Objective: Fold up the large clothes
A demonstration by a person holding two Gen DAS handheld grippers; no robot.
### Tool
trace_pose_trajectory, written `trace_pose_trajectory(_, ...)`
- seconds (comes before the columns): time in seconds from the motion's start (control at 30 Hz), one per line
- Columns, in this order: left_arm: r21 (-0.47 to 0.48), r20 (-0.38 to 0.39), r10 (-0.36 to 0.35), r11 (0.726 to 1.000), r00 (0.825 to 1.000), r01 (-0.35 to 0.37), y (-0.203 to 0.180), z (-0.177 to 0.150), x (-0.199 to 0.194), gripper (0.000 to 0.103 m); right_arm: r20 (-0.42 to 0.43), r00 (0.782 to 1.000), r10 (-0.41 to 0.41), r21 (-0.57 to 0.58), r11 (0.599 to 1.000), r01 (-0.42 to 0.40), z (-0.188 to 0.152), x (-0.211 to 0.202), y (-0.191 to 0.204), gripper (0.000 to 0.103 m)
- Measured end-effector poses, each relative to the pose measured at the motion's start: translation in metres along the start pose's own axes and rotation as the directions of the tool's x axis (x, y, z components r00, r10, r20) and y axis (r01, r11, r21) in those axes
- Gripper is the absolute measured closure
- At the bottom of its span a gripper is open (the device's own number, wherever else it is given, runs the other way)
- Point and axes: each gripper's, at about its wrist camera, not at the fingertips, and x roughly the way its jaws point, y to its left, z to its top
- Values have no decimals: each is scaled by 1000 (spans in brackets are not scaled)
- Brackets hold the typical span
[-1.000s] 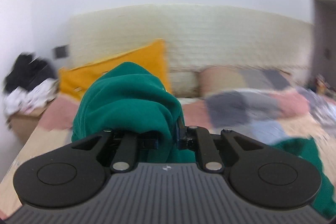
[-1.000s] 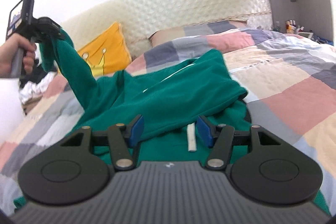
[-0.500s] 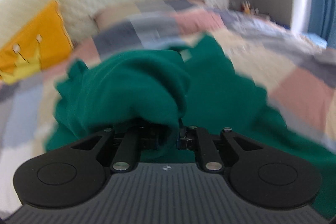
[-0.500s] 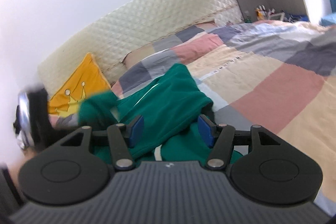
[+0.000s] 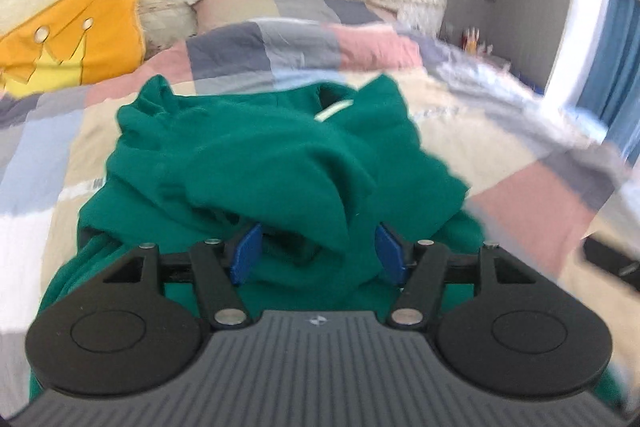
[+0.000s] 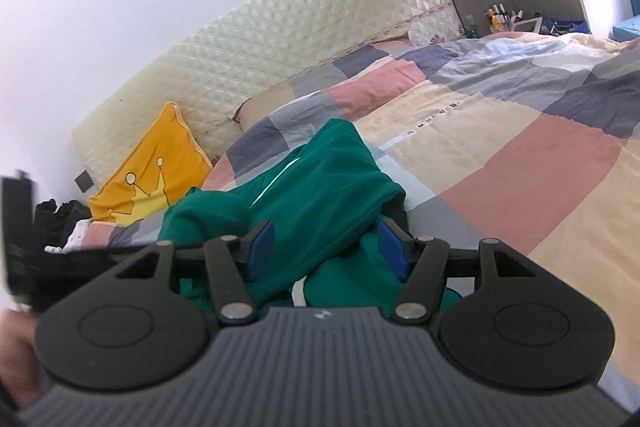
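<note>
A large green garment [image 5: 272,163] lies bunched on the patchwork bedspread [image 5: 532,195]. My left gripper [image 5: 318,251] hovers low over its near end, jaws opening, with a fold of green cloth slumped loosely between the blue pads [image 5: 246,253] and not pinched. In the right wrist view the same green garment [image 6: 320,187] stretches away with a pale stripe along it. My right gripper [image 6: 326,247] stands open just above it, cloth lying between the fingers but not pressed. The left gripper's black body [image 6: 20,239] and a hand show at the far left.
A yellow cushion [image 5: 76,43] with a crown leans on the quilted cream headboard [image 6: 304,39]. A pillow [image 5: 280,7] lies beside it. Dark and white clothes [image 6: 60,223] pile up left of the bed. Small bottles [image 6: 500,17] stand on a far table.
My left gripper swung right and down from the air to the garment, carrying the green sleeve across, then let its jaws spread off the cloth. The right gripper rolled a little and stayed open.
</note>
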Motion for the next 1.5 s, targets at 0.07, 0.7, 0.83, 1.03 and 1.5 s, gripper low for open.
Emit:
trace_pose_trajectory(0.07, -18, 13, -2, 1000, 1000, 2, -1, 2, -28, 35, 0, 1000, 9, -18, 1000, -9, -2, -3, 4, 42)
trace_pose_trajectory(0.7, -226, 155, 77, 973, 985, -40, 47, -45, -136, 35, -141, 987, 73, -253, 961, -107, -16, 6, 66, 42)
trace_pose_trajectory(0.83, -284, 131, 89, 958, 987, -49, 70, -50, -127, 35, -199, 977, 80, -277, 951, -135, 7, 45, 94, 42)
trace_pose_trajectory(1.03, -294, 87, 135, 950, 987, -104, 90, -54, -112, 35, -257, 959, 118, -297, 935, -195, 29, 114, 151, 42)
trace_pose_trajectory(1.5, -530, 42, 82, 846, 996, -47, 159, -65, -77, 35, -345, 937, -57, -647, 737, -193, -51, 187, 195, 42)
